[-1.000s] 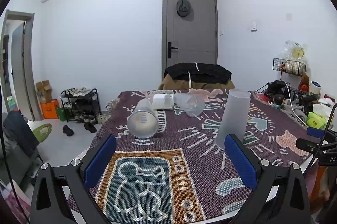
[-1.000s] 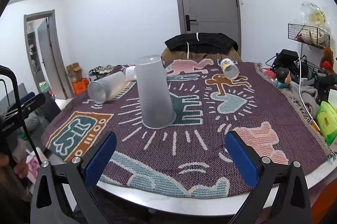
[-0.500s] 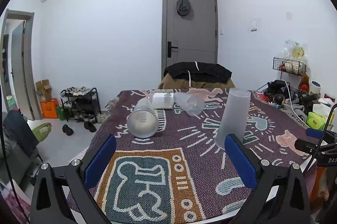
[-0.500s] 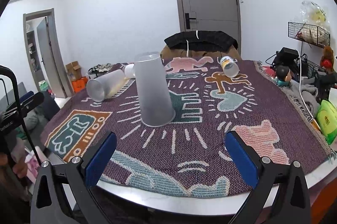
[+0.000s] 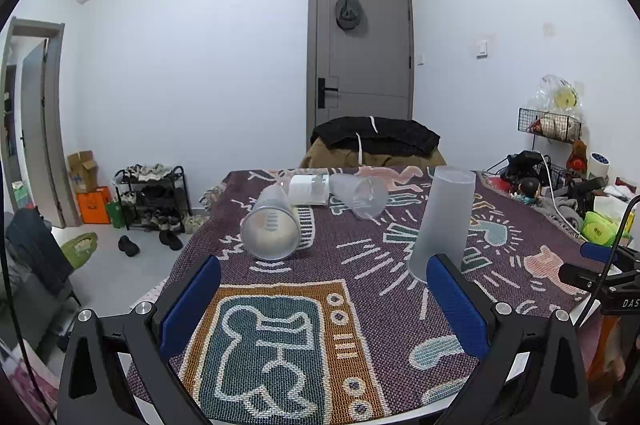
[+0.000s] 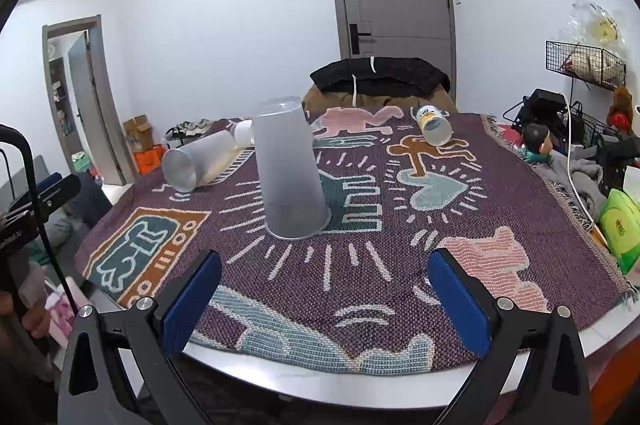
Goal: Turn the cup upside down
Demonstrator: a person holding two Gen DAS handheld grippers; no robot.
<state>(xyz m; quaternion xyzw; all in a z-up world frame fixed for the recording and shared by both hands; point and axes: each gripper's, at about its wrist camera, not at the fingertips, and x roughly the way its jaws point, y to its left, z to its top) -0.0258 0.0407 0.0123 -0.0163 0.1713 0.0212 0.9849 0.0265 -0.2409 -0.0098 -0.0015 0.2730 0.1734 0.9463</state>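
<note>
frosted cups are seen on the patterned blanket (image 6: 360,289) that covers the table. one tall cup (image 6: 290,171) stands mouth down, base up, near the middle of the blanket, so that one already looks flipped. a second frosted cup (image 5: 272,225) lies on its side, and it is judged to be the cup that is left to turn.

from the left gripper (image 5: 324,301) the lying cup is found at about 11 o'clock, near and with nothing in between. its long axis runs away from that gripper, the open mouth facing back toward it and the closed base pointing toward the far edge. the standing cup is seen at about 1 o'clock from the same gripper, just beyond the right blue pad.

from the right gripper (image 6: 324,295) the standing cup sits at about 12 o'clock, slightly left, while the lying cup (image 6: 196,163) is at about 10 o'clock and further off, partly past the standing one.

both grippers are spread wide and nothing is held between the pads. the left gripper is judged nearer to the lying cup and better lined up with it; a grip across the wall, square to the long axis, would be called for before the mouth is swung down.

further back a clear cup (image 5: 360,195) and a small bottle (image 6: 434,129) lie on their sides.
</note>
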